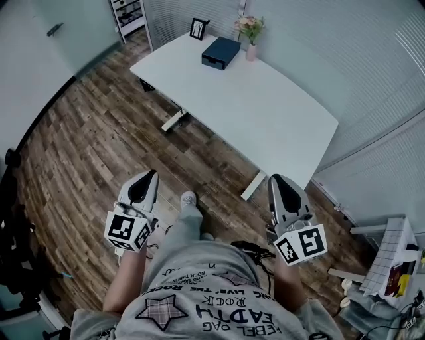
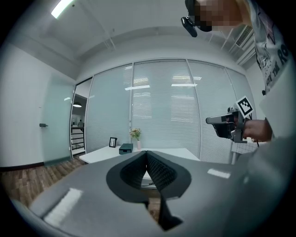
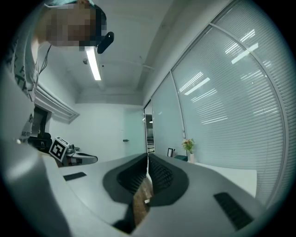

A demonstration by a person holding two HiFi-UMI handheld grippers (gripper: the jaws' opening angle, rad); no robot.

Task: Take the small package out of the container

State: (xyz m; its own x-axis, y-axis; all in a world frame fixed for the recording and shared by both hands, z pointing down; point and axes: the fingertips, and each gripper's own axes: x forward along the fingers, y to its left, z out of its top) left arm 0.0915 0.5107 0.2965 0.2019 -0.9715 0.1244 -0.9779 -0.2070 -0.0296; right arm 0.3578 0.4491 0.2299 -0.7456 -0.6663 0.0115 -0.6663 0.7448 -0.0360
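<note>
A dark blue container (image 1: 220,52) sits at the far end of the white table (image 1: 265,113), well away from both grippers; it also shows small in the left gripper view (image 2: 126,148). No small package is visible from here. My left gripper (image 1: 147,180) is shut with nothing between its jaws, held over the wood floor in front of the person. My right gripper (image 1: 277,184) is also shut and empty, near the table's front right corner. In the left gripper view the jaws (image 2: 147,156) meet; the right gripper view shows the same (image 3: 147,159).
A pink vase with flowers (image 1: 251,30) and a small picture frame (image 1: 198,28) stand beside the container. White table legs (image 1: 254,186) reach the wood floor (image 1: 93,146). A shelf unit (image 1: 129,14) stands at the back left. Cluttered white furniture (image 1: 392,259) sits at the right.
</note>
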